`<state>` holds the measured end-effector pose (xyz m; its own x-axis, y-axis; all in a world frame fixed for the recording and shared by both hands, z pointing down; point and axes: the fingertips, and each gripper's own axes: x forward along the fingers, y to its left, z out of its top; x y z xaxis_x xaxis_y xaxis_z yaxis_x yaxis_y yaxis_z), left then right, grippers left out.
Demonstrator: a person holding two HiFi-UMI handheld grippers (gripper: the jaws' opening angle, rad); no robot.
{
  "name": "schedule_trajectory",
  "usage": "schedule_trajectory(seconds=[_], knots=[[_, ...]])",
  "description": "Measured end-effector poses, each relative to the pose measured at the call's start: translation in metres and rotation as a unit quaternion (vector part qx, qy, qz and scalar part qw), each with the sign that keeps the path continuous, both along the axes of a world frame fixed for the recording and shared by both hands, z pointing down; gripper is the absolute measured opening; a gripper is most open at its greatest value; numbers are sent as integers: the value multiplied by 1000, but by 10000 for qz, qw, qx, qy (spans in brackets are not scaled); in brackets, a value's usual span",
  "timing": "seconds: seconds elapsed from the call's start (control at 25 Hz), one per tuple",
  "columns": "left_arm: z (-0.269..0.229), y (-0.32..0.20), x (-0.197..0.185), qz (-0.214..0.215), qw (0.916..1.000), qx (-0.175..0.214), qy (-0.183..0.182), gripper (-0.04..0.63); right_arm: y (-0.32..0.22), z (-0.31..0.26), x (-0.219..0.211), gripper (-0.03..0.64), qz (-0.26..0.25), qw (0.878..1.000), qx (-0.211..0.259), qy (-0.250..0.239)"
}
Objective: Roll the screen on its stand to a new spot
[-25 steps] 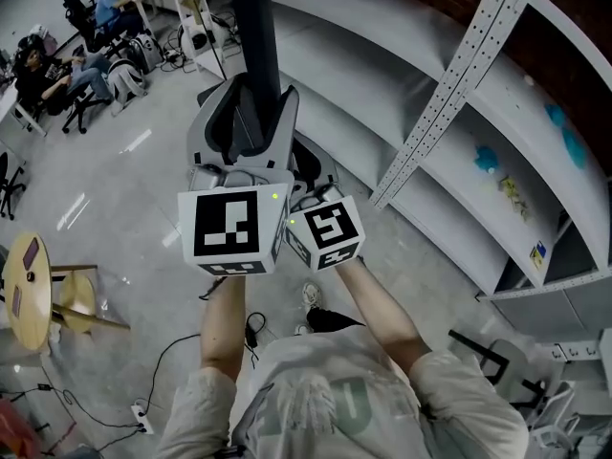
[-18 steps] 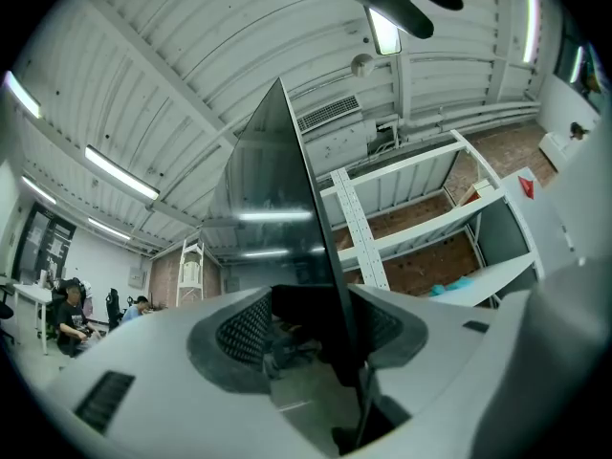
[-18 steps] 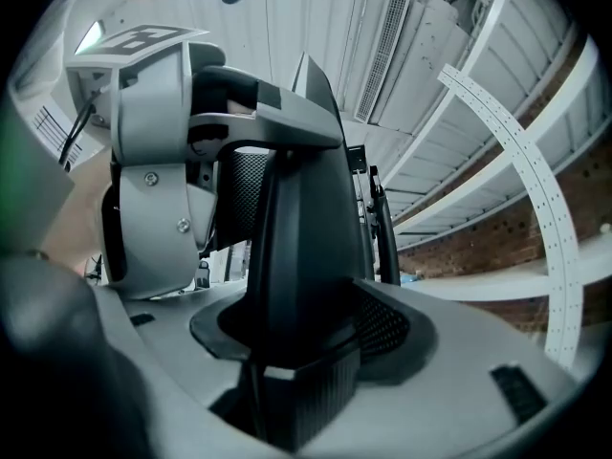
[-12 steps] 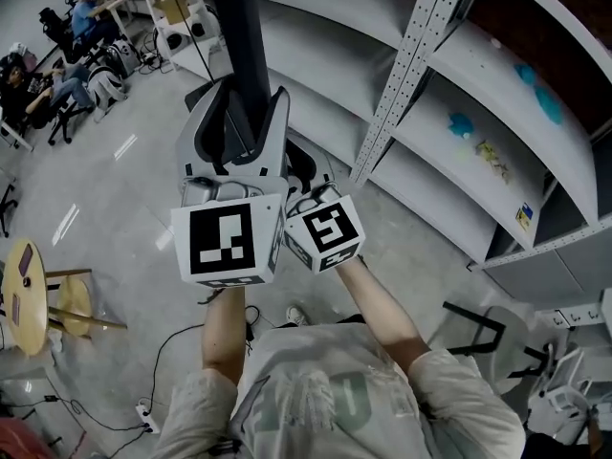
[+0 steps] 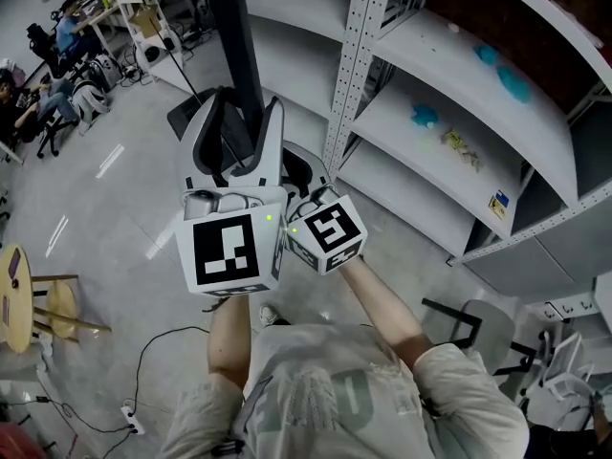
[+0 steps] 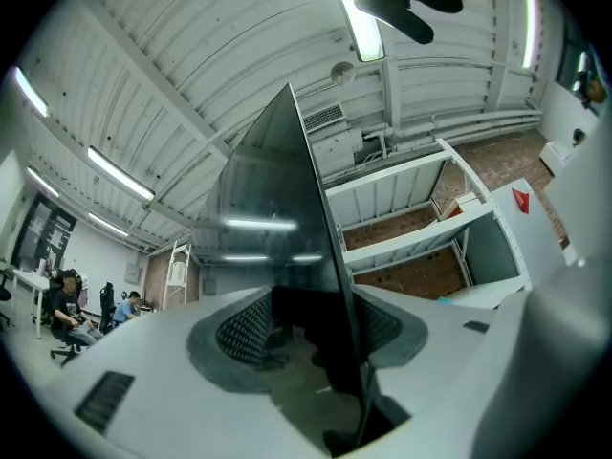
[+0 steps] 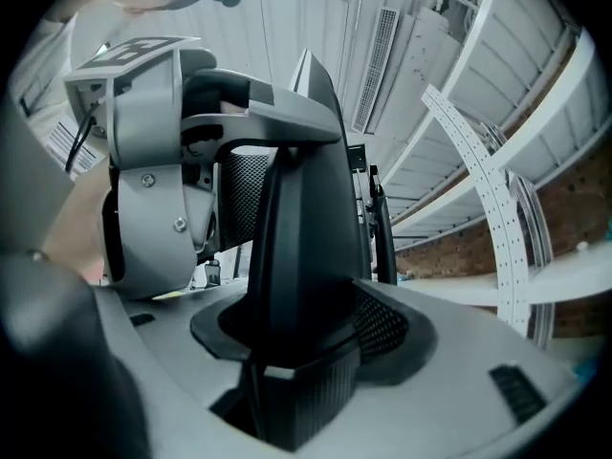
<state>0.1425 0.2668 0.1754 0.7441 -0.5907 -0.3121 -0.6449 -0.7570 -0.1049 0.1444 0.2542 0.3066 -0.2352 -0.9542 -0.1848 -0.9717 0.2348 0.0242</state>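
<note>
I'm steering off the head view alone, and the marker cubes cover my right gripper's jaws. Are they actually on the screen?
Observer: Yes. The right gripper view shows the right gripper shut on the screen, with its black edge filling the jaws.
Operator: And the left?
Observer: In its own view, the left gripper is shut on that screen too.
Operator: Is the glass lit?
Observer: No. The left gripper view shows it dark, only mirroring the ceiling lights.
</note>
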Motion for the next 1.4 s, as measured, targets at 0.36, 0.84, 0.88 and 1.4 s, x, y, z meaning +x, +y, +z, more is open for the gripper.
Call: schedule_trajectory(seconds=[0.36, 0.84, 0.88, 1.4], knots=[[-4, 86, 58, -40, 9998, -42, 212, 250, 84, -1, 59, 261, -170, 9998, 9, 66], [-4, 194, 134, 113, 9993, -74, 346, 250, 193, -7, 131, 261, -277, 9995, 61, 130], [-4, 202, 140, 133, 9992, -90, 357, 250, 202, -8, 137, 261, -274, 9995, 60, 125], [8, 308, 207, 360, 9991, -182, 107, 252, 308, -6, 203, 261, -135, 9997, 68, 185]])
